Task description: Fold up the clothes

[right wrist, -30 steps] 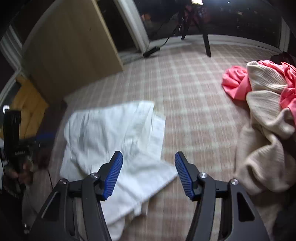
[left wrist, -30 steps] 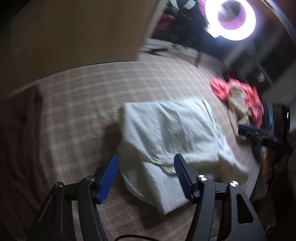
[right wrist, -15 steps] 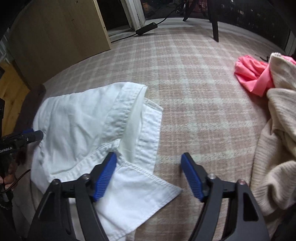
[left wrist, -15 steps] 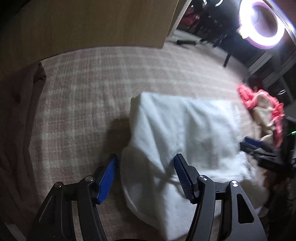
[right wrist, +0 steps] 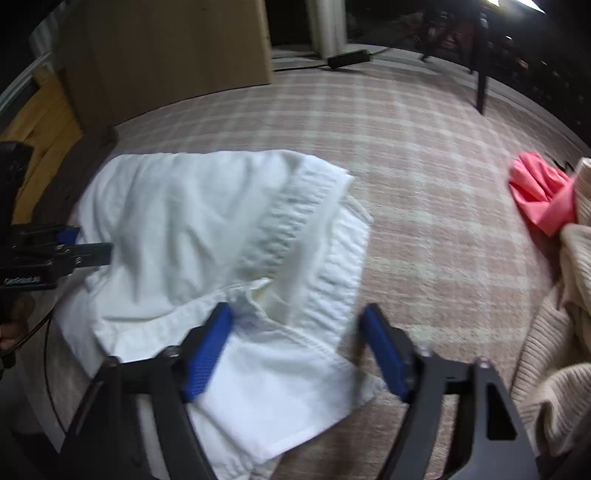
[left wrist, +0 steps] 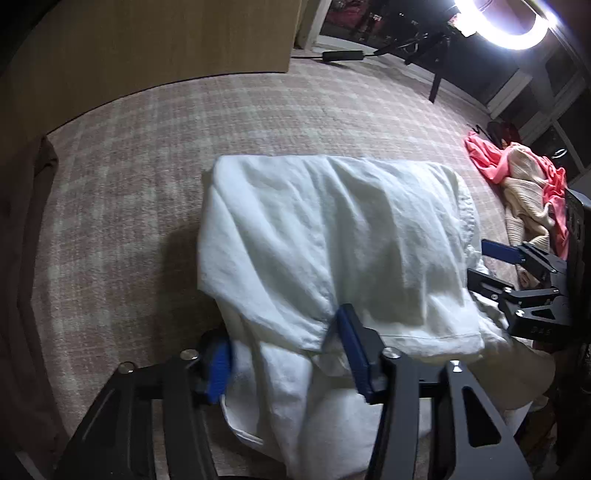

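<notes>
A white garment (left wrist: 332,243) lies partly folded on the plaid pink cover (left wrist: 129,184). My left gripper (left wrist: 286,362) is down at its near edge, jaws closing with a bunched fold of the white cloth between the blue pads (left wrist: 352,350). In the right wrist view the same white garment (right wrist: 177,221) shows its ribbed waistband. My right gripper (right wrist: 295,350) hangs over its near corner, jaws closing; the left pad lies on the cloth, the right pad over the cover. Each gripper also shows at the other view's edge: right gripper (left wrist: 517,280), left gripper (right wrist: 55,251).
A pile of pink and cream clothes (left wrist: 524,184) lies to the right, with a cream sweater (right wrist: 554,332) close to my right gripper. A brown garment (left wrist: 22,258) sits at the far left. A wooden panel (left wrist: 147,48), a ring light (left wrist: 506,22) and a stand leg (right wrist: 480,74) are behind.
Both grippers have come down closer to the white garment. The left jaws have narrowed around its near fold. The right jaws widened, then narrowed a little.
</notes>
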